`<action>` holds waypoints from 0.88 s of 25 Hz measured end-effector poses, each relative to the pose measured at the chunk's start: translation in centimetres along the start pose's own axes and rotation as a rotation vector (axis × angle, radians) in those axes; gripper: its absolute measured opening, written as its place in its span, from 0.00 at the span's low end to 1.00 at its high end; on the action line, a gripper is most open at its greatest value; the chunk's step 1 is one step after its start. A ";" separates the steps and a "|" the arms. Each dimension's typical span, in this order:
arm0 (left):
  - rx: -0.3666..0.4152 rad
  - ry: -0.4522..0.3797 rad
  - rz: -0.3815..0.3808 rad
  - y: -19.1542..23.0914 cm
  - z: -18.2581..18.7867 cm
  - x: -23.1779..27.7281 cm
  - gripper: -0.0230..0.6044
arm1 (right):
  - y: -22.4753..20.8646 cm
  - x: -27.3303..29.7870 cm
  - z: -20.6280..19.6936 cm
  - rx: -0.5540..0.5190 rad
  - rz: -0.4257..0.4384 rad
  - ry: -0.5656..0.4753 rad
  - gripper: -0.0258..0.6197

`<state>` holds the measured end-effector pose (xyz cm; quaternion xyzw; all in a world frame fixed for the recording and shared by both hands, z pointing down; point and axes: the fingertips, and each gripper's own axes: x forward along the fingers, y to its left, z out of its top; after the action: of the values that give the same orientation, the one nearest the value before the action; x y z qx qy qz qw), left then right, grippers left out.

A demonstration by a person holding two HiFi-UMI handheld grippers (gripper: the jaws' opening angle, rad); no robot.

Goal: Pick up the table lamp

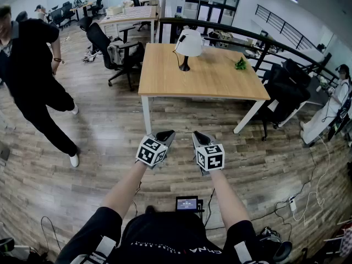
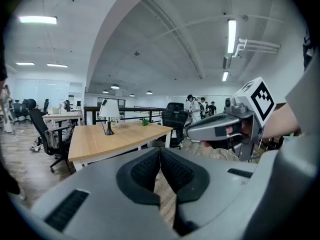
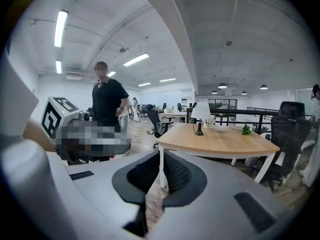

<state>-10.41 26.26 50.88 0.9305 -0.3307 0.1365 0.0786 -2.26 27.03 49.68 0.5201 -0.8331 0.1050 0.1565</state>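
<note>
Office flooring lies between operator and wooden table (image 1: 209, 84). Table lamp (image 1: 188, 47) stands upright at 12 o'clock, well apart. Left gripper (image 1: 166, 135) and right gripper (image 1: 198, 136), jaws together and empty, aim toward it, presumably for approach.

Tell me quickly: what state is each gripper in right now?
Left gripper: closed, holding nothing.
Right gripper: closed, holding nothing.

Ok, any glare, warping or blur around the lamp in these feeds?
Head view: fisheye bows the table edges, floor sheen beside it, lamp sharp. Left gripper view: dark corners, lamp small but clear. Right gripper view: same, with bright ceiling tubes.
</note>
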 end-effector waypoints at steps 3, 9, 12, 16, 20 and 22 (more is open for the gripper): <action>0.006 -0.002 0.005 0.3 -0.2 0.4 0.07 | -0.2 0.3 -0.1 0.001 0.003 -0.005 0.11; 0.010 0.001 0.015 0.8 -0.1 0.5 0.07 | -0.4 0.6 0.1 0.001 0.003 -0.006 0.11; 0.002 -0.002 0.020 0.9 -0.1 0.6 0.07 | -0.7 0.8 0.0 0.011 -0.002 -0.007 0.11; -0.007 0.001 0.025 1.0 -0.5 0.8 0.07 | -1.3 0.9 -0.3 0.045 -0.005 -0.013 0.11; -0.006 0.006 0.023 0.6 -0.6 1.3 0.07 | -1.8 0.7 -0.6 0.048 -0.001 -0.011 0.11; -0.004 0.009 0.018 0.3 -0.6 1.8 0.07 | -2.3 0.6 -0.9 0.050 0.000 -0.007 0.11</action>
<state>-9.41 25.13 52.03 0.9267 -0.3391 0.1407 0.0807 -0.28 25.80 50.73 0.5242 -0.8308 0.1237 0.1405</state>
